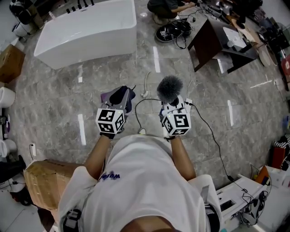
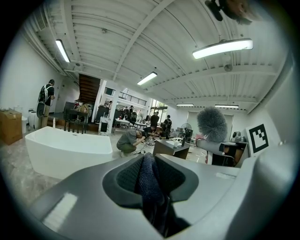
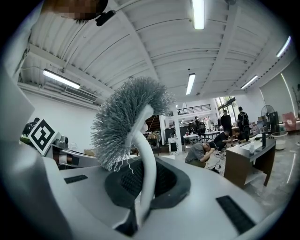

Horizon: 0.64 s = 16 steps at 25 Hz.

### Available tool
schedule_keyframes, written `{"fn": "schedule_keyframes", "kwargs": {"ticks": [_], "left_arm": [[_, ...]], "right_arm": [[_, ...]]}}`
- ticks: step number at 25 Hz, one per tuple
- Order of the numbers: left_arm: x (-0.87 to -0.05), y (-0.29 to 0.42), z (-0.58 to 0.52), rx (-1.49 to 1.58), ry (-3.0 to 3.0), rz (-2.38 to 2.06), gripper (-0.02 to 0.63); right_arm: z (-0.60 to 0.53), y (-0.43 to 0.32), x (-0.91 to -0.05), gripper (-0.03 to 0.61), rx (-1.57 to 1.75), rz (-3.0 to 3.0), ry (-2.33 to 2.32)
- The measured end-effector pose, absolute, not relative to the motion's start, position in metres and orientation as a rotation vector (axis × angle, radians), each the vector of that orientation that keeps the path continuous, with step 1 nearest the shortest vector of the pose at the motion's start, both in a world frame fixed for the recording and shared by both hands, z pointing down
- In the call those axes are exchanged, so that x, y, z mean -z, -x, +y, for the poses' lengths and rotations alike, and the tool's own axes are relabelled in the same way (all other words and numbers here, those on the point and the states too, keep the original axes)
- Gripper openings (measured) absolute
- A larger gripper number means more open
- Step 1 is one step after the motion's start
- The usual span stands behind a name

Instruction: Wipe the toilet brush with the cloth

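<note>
Cloth, dark blue, is pinched tight in the left gripper, jaws closed right onto the fold, and its lower end drops into the slot between them where it can't be followed. Over on the other side, the right gripper has its jaws clamped on the white stem of the toilet brush, grey bristle head standing up and curling to one side, the bottom of the stem lost in the gap. From the head view the two grippers are side by side and apart, cloth and brush not touching, both held over the marble floor on the near side of the white bathtub. The marker cubes cover most of the jaws there, so only a dark bunch of cloth and the round bristle head poke out. A thin cable loops on the floor between the grippers and the bathtub. Right of the bathtub there's a dark desk, and a crouching person between the two, cut off by the top edge. Well to the near left of the bathtub, a cardboard box, partly behind the shoulder.
</note>
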<state>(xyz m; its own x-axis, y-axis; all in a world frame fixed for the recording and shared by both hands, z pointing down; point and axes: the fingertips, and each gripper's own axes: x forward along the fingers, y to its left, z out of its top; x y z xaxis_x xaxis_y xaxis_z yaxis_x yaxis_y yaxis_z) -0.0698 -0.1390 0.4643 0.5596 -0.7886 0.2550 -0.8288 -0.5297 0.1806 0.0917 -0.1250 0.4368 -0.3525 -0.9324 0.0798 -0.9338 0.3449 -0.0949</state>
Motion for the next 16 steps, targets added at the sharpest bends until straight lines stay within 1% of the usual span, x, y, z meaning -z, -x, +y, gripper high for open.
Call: {"fn": "schedule_keyframes", "kwargs": {"ticks": [9,16], "left_arm": [[-0.49,0.086,-0.128,-0.325,-2.488,-1.35,0.075],[-0.489,0.113,-0.141,-0.341,-2.453,-1.429,0.075]], "right_arm": [[-0.115,-0.109,-0.451,0.005,-0.26,-2.522,-1.843],[-0.118,-0.119,-0.459,0.005,-0.314,-2.498,-1.887]]}}
